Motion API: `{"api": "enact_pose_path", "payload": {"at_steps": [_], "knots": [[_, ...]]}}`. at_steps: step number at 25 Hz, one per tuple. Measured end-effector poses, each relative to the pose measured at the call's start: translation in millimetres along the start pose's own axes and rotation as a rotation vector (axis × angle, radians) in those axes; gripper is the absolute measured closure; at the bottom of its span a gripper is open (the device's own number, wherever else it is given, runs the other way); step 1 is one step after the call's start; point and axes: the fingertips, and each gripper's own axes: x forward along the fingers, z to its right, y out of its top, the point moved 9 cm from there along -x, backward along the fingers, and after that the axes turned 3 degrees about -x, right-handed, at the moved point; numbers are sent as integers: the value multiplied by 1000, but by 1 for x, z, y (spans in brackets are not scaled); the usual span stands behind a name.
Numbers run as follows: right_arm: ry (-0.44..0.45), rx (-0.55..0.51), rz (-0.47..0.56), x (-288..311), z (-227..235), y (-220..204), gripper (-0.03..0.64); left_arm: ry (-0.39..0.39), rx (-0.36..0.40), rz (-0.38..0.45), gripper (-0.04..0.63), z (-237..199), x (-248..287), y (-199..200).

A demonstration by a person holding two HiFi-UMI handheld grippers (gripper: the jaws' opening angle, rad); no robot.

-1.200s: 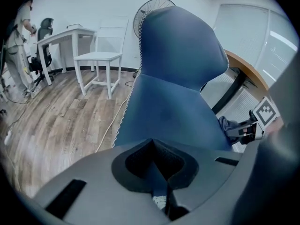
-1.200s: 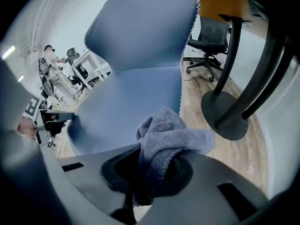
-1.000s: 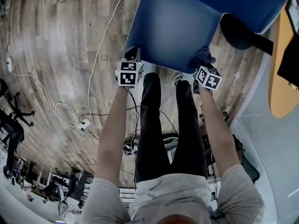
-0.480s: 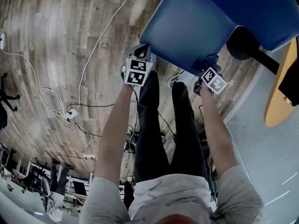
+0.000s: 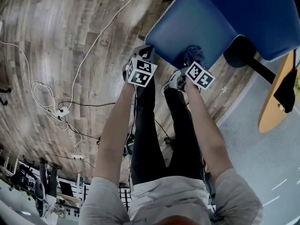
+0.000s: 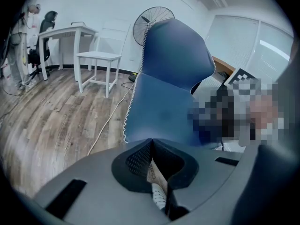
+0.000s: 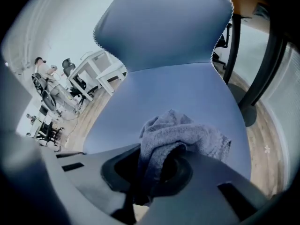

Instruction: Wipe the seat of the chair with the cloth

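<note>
Left gripper (image 5: 145,51): jaws are being held pressed together with nothing between them, just beside the front left corner of the padded blue chair seat (image 5: 197,22). The crumpled grey-blue terry cloth (image 5: 194,54) is being clamped in the right gripper (image 5: 193,61). Compared with a second ago, it is being brought in from the front right corner onto the seat's front edge. Judged: a wiping stroke is being started, and most of the seat is still being left unwiped. No containers are being seen.

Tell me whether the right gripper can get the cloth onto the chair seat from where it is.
Probably yes. The right gripper is shut on the cloth, which sits right over the front edge of the blue seat. Nothing shows between them, and the seat surface ahead looks bare.
</note>
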Motion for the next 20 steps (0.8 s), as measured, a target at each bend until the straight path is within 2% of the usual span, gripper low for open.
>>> {"api": "enact_pose_path", "payload": {"at_steps": [9, 15, 20], "knots": [[-39, 6, -14, 4, -9, 7, 568, 22, -27, 30, 568, -1, 0, 0], [-119, -23, -24, 3, -18, 7, 568, 59, -125, -60, 568, -6, -20, -23], [-186, -22, -30, 3, -25, 8, 569, 111, -146, -52, 568, -23, -61, -40]]}}
